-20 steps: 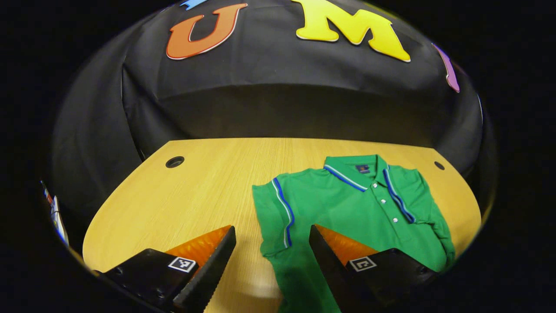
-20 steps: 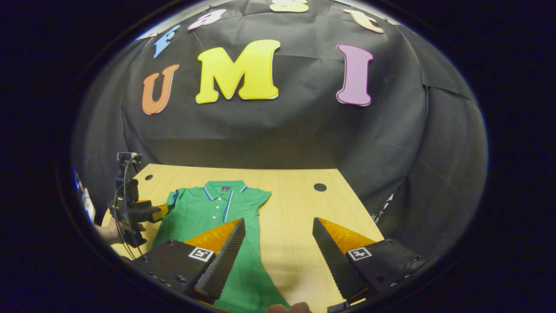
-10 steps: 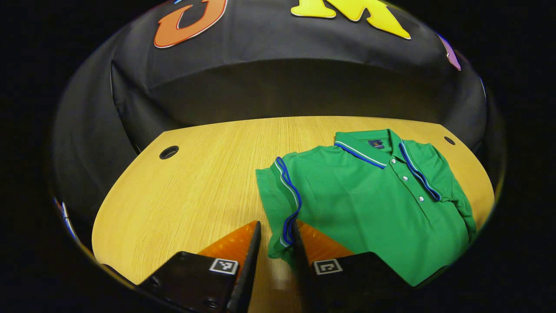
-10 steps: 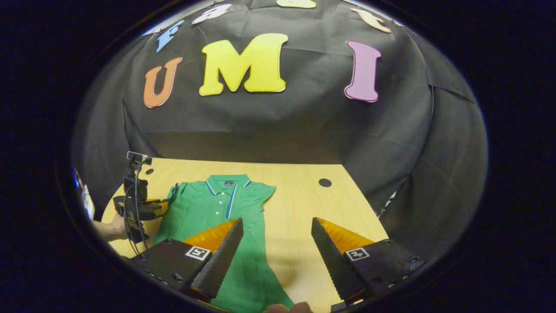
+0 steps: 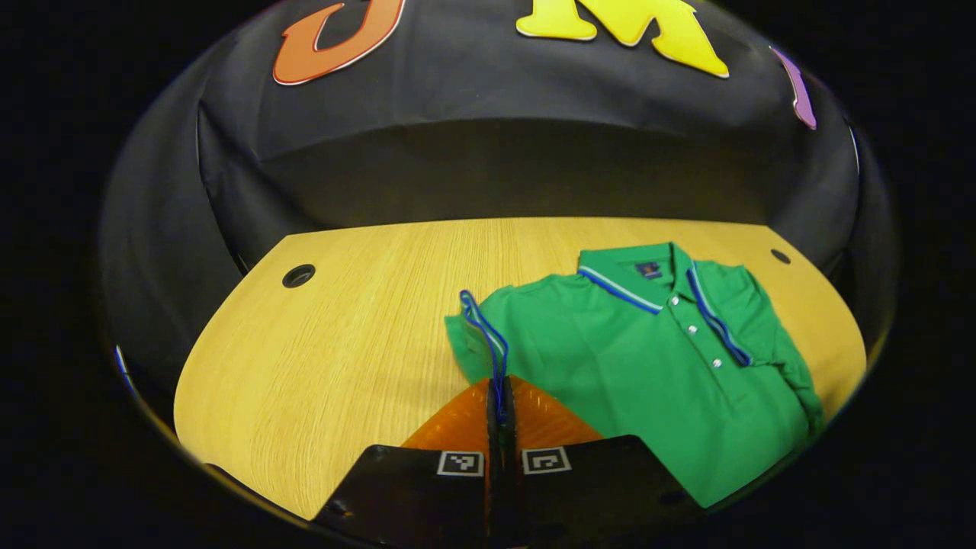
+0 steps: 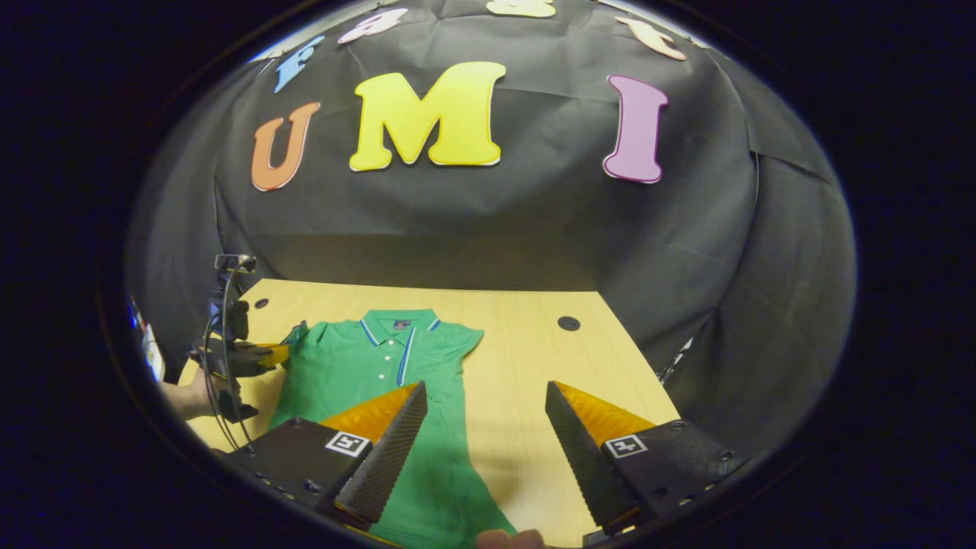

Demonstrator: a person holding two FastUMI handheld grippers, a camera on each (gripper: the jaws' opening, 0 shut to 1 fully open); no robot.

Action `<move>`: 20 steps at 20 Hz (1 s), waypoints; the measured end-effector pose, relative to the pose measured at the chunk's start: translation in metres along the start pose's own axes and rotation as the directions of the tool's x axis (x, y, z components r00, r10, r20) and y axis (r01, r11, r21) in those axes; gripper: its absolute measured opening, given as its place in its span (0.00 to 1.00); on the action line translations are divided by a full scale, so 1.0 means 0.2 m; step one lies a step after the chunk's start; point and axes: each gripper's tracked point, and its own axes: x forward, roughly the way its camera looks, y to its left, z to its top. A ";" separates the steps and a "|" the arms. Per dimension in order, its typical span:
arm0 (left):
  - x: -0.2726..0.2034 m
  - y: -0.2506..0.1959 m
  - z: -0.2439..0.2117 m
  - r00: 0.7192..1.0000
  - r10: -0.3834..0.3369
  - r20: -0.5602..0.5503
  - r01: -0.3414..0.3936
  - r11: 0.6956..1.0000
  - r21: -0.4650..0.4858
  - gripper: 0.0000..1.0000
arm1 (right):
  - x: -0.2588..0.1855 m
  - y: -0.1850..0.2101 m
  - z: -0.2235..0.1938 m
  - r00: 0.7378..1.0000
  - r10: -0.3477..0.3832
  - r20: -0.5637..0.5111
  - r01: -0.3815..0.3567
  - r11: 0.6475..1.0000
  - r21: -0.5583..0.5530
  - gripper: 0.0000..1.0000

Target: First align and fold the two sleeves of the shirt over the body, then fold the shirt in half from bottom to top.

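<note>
Green knit-cloth polo shirt (image 5: 656, 366): matt, soft, fine-textured; collar and sleeve cuff trimmed with smooth blue-and-white ribbed banding; small glossy white buttons on placket. Pale wooden table top (image 5: 343, 343): smooth, low sheen, fine straight grain, round dark cable holes at far corners. Right gripper (image 6: 485, 427): finger inner faces rough, ridged like rubber; bodies matt hard plastic with paper-like square markers. Left gripper (image 5: 501, 415): matt plastic bodies, translucent glossy side panels.
</note>
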 end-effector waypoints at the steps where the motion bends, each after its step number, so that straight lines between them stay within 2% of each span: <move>1: -0.02 -0.03 0.04 1.000 -0.007 0.011 0.007 1.000 0.001 0.05 | 0.00 0.00 0.00 1.000 0.004 0.001 -0.004 1.000 0.008 0.96; 6: -0.06 -0.21 0.22 0.996 -0.058 0.064 0.053 0.996 0.078 0.06 | -0.05 -0.05 0.01 1.000 0.006 0.025 -0.007 1.000 0.026 0.96; 10: -0.05 -0.45 0.26 0.993 -0.106 0.052 0.100 0.988 0.115 0.06 | -0.10 -0.21 0.01 0.998 -0.043 0.043 0.041 0.998 0.051 0.96; 15: 0.03 -0.74 0.20 0.988 -0.154 0.004 0.152 0.981 0.119 0.06 | -0.14 -0.39 -0.03 0.994 -0.104 0.035 0.100 0.991 0.092 0.97; 20: 0.15 -0.87 0.08 0.990 -0.133 -0.053 0.139 0.984 0.115 0.07 | -0.15 -0.53 -0.06 0.990 -0.143 0.016 0.141 0.983 0.120 0.97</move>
